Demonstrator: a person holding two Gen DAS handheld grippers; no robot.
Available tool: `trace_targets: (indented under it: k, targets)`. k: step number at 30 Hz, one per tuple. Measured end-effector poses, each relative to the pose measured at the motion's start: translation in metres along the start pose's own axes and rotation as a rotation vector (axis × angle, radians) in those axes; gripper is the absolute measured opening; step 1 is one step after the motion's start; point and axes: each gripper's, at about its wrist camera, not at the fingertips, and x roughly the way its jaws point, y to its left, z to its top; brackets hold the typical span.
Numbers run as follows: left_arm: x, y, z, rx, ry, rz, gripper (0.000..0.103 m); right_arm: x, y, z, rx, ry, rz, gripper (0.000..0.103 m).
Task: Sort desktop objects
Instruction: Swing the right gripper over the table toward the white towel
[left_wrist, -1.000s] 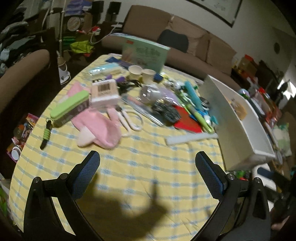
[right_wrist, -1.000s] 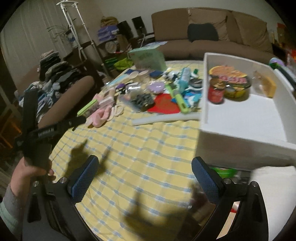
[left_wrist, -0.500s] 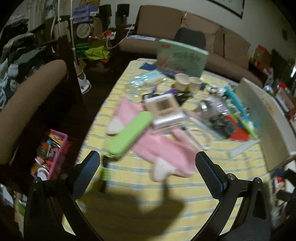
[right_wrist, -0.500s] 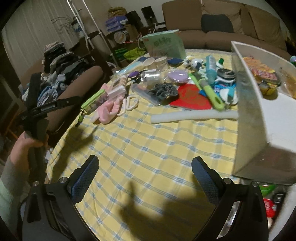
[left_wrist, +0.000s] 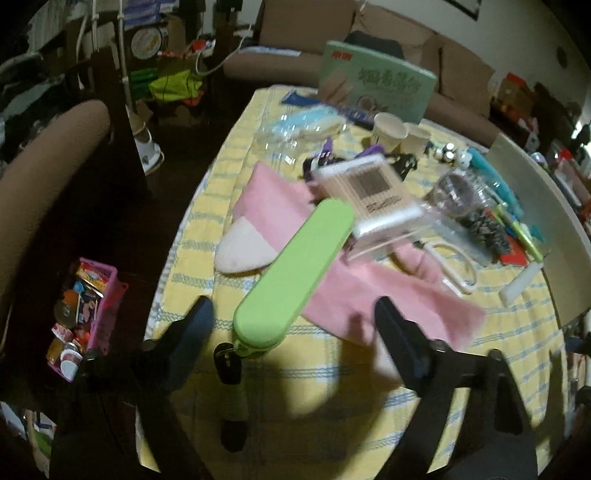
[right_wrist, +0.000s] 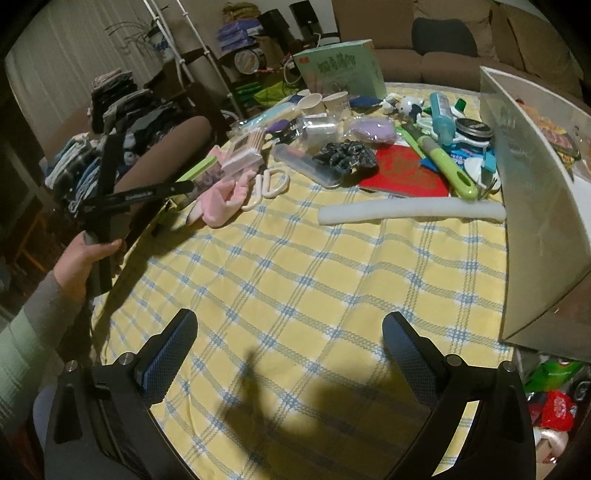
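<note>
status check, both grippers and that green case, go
Left gripper open, fingers just been closing around near end of green case, not pressing yet. Right gripper open, empty over bare tablecloth. Case lies on pink sock, cotton swab box at far end.

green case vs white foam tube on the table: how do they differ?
The green case is bright lime with hard rounded ends; the foam tube is white, thinner and longer. The case rests partly on a pink sock; the tube lies alone on the checked cloth. Both are long and lie flat.

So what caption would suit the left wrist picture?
Open left tongs closing in around a green case lying on pink socks.
</note>
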Motion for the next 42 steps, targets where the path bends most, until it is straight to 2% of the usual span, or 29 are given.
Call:
trace_targets:
  k: [1,3,4,5,6,12,13,15,17,18,21,25,27,30,34,38,42]
  targets:
    - [0.004,0.003,-0.002,-0.009,0.008,-0.011,0.072,0.002,0.0,-0.001,0.002,0.002,0.0,0.102]
    - [0.006,0.007,-0.005,-0.027,0.005,-0.031,0.06,0.004,0.001,-0.002,0.003,0.008,0.001,0.102]
    - [0.005,0.01,-0.007,-0.037,-0.001,-0.04,0.058,0.006,0.002,-0.004,0.003,0.012,0.001,0.102]
    - [0.004,0.012,-0.008,-0.047,-0.006,-0.044,0.052,0.008,0.003,-0.005,0.004,0.015,0.0,0.102]
    - [0.003,0.016,-0.01,-0.065,-0.009,-0.056,0.042,0.009,0.003,-0.006,0.003,0.019,-0.002,0.102]
    - [-0.01,0.029,-0.014,-0.126,-0.031,-0.089,0.036,0.012,0.005,-0.01,0.011,0.027,-0.005,0.102]
    - [-0.012,0.029,-0.014,-0.133,-0.024,-0.084,0.037,0.011,0.005,-0.01,0.011,0.025,-0.003,0.102]
    - [-0.017,0.026,-0.014,-0.122,-0.035,-0.05,0.058,0.01,0.006,-0.009,0.011,0.019,-0.001,0.102]
    - [-0.025,0.02,-0.012,-0.108,-0.055,-0.048,0.068,0.007,0.008,-0.008,0.011,0.014,0.001,0.102]
    - [-0.028,0.017,-0.012,-0.107,-0.059,-0.046,0.069,0.006,0.01,-0.007,0.01,0.009,0.0,0.102]
    - [-0.042,0.004,-0.01,-0.1,-0.09,-0.049,0.072,0.001,0.013,-0.004,0.0,-0.003,-0.005,0.102]
    - [-0.061,-0.025,-0.008,-0.083,-0.12,-0.122,0.076,0.0,0.014,0.012,-0.031,-0.024,-0.05,0.102]
    - [-0.062,-0.049,-0.009,-0.044,-0.105,-0.179,0.076,0.003,0.013,0.026,-0.049,-0.043,-0.073,0.102]
    - [-0.053,-0.077,-0.011,0.011,-0.058,-0.213,0.076,0.016,0.008,0.056,-0.094,-0.063,-0.147,0.102]
    - [-0.03,-0.096,-0.018,0.032,0.011,-0.219,0.076,0.042,-0.008,0.09,-0.112,-0.065,-0.231,0.099]
    - [-0.015,-0.105,-0.019,0.041,0.047,-0.205,0.076,0.063,-0.025,0.108,-0.077,-0.05,-0.242,0.097]
    - [-0.012,-0.107,-0.023,0.043,0.051,-0.213,0.076,0.085,-0.037,0.121,-0.058,-0.029,-0.273,0.094]
